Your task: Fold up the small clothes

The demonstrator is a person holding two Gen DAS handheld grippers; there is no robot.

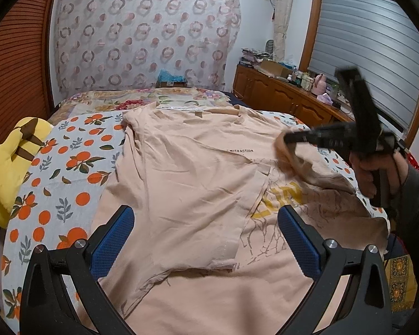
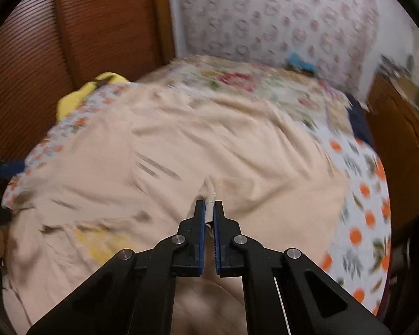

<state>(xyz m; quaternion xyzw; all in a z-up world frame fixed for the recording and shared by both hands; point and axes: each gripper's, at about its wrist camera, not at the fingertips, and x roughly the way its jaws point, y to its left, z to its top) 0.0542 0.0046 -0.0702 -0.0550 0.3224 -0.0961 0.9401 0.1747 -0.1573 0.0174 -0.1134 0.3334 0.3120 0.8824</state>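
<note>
A pale pink T-shirt with yellow print lies spread on the bed, its left side folded over the middle. My left gripper is open and empty, hovering over the shirt's lower part. My right gripper is shut on the shirt's right edge and holds that fold lifted over the shirt. In the left wrist view the right gripper shows at the right, blurred, with pink cloth hanging from it. The right wrist view is blurred by motion.
An orange-print sheet covers the bed, with a floral quilt behind. A yellow plush lies at the left edge. A wooden cabinet with bottles stands at the right, a wooden panel at the left.
</note>
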